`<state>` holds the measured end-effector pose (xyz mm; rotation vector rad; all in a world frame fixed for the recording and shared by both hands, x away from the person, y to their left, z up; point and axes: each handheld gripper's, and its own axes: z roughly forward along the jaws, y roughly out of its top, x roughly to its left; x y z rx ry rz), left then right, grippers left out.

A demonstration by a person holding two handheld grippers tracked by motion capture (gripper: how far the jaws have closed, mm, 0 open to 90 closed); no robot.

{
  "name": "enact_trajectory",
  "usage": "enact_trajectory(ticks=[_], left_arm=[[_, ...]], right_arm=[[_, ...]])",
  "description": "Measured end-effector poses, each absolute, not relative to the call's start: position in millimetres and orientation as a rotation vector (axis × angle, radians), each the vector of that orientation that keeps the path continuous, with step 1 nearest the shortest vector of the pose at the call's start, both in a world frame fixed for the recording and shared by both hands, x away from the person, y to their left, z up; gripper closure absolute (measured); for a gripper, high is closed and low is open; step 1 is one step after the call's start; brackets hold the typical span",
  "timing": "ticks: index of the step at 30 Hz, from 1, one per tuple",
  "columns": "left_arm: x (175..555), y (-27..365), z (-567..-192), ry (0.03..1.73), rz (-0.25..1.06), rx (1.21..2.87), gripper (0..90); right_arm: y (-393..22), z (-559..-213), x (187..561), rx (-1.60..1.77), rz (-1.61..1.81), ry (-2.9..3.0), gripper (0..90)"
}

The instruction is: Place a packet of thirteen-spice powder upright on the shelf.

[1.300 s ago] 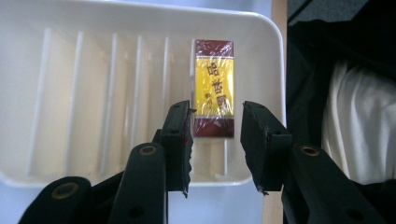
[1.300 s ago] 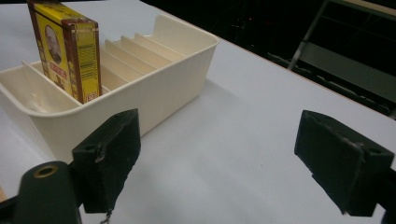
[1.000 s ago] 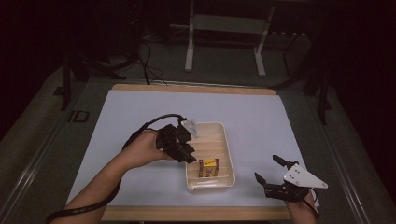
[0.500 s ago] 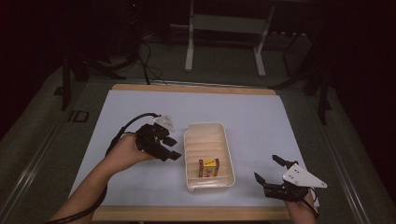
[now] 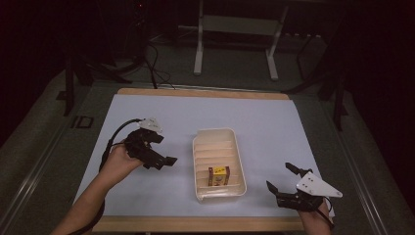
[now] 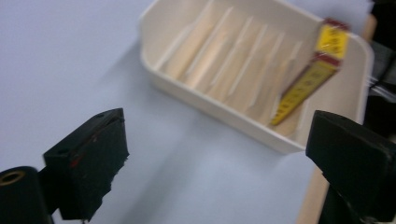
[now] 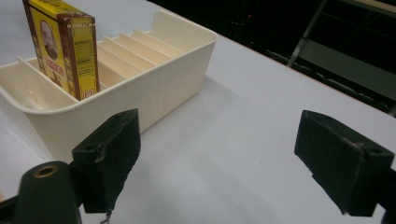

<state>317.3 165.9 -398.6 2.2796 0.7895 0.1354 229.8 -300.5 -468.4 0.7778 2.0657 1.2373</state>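
A cream tray (image 5: 215, 133) with several slots sits mid-table. A yellow and red box (image 5: 219, 176) stands upright in a slot near its front end. My left gripper (image 5: 164, 151) is left of the tray, apart from it, pointing toward it. Its jaws have just been opening and now stand open with nothing between them. In the left gripper view the tray (image 6: 224, 119) and box (image 6: 313, 74) lie ahead of the left gripper (image 6: 217, 140). My right gripper (image 5: 279, 176) rests open and empty at the front right. In the right gripper view the right gripper (image 7: 219, 135) faces bare table beside the tray (image 7: 154, 88) and box (image 7: 60, 46).
A pale blue mat (image 5: 274, 127) covers the table, with a wooden edge (image 5: 195, 224) along the front. Black cables (image 5: 147, 58) and a metal stand (image 5: 235, 24) lie on the dark floor beyond the far edge.
My left gripper has pulled back leftward from over the tray to the mat beside it, and its jaws have opened. The box stays in the tray. The right gripper has not moved.
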Motion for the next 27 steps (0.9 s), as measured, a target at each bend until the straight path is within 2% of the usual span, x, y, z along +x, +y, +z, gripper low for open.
enact_trajectory(ticks=[16, 27], left_arm=[[285.7, 195.8, -425.3, 0.861, 0.213, 2.170, 2.0], [261.4, 217.1, -442.8, 0.891, 0.201, 2.048, 2.0]], right_arm=[[-301.2, -468.3, 229.9, 0.786, 1.237, 2.056, 14.5], [-301.0, -467.8, 229.1, 0.781, 1.241, 2.053, 14.6]])
